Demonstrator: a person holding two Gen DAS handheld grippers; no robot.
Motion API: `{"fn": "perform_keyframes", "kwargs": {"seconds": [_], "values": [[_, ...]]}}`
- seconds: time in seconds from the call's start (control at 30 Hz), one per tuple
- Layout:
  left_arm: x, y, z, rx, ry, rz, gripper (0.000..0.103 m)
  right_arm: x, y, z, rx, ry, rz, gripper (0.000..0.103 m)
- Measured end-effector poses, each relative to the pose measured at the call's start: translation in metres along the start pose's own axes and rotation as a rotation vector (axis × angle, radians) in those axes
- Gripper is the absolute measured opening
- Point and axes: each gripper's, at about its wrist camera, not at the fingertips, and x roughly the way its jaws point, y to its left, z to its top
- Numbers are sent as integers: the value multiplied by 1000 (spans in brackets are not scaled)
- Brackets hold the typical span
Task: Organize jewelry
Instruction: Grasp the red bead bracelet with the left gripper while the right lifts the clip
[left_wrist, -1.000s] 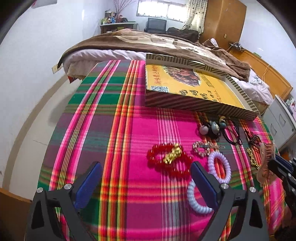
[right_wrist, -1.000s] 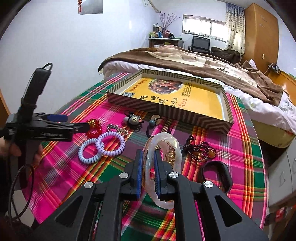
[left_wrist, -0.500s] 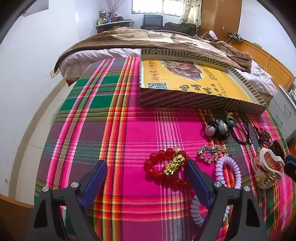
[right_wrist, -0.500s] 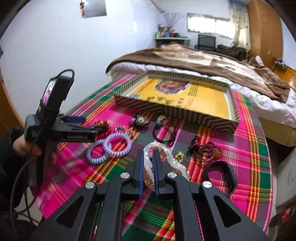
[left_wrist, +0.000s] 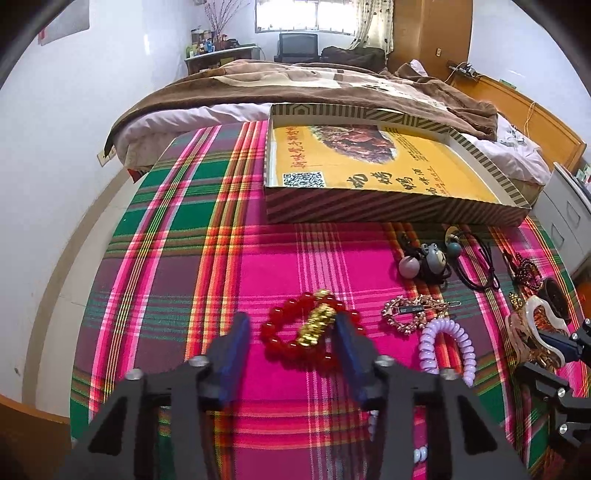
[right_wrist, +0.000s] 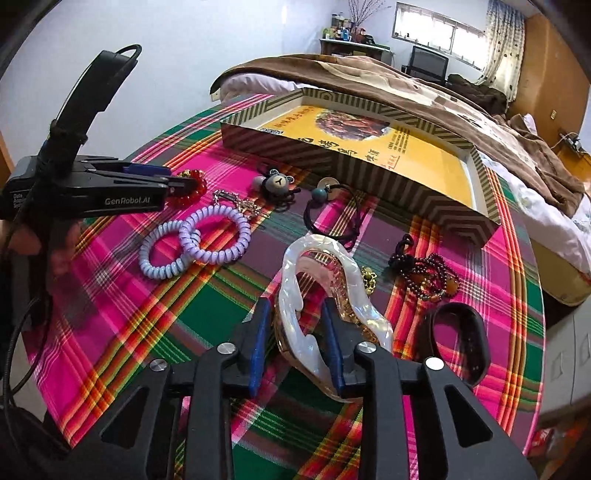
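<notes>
My left gripper (left_wrist: 291, 332) is open, with its blue pads on either side of the red bead bracelet with a gold charm (left_wrist: 308, 330) lying on the plaid cloth. My right gripper (right_wrist: 295, 325) is open, and the pearly white hair claw (right_wrist: 325, 295) lies between its pads on the cloth. The claw also shows at the right edge of the left wrist view (left_wrist: 535, 328). The open yellow-bottomed striped box (left_wrist: 373, 173) stands at the far side of the table, also seen in the right wrist view (right_wrist: 369, 162).
Two coiled hair ties (right_wrist: 195, 240), a gold hair clip (left_wrist: 413, 312), a bear hair tie (right_wrist: 277, 182), black elastics (right_wrist: 332, 210), a dark bead bracelet (right_wrist: 424, 273) and a black band (right_wrist: 458, 332) lie on the cloth. A bed (left_wrist: 295, 88) stands behind the table.
The right gripper has opened and let the hair claw down onto the cloth. The left gripper has moved forward and narrowed around the red bracelet.
</notes>
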Motion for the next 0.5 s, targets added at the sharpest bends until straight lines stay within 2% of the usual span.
{"fn": "perform_keyframes", "kwargs": {"seconds": [0.07,0.13,0.27,0.4,0.5], "values": [[0,0,0,-1,-1,2,34,-2,0,0,-2,-8,-4,14],[-1,0,0,-4,-3,2,27,-3,-1,0,10,-14,2,14],[-4,1,-1,-11,-7,-4,22,-5,-1,0,24,-23,-12,14],[-14,0,0,-11,-30,-10,11,-13,-2,1,35,-51,-25,14],[-23,-2,2,-7,-43,-17,11,-23,-3,4,40,-81,-34,14]]}}
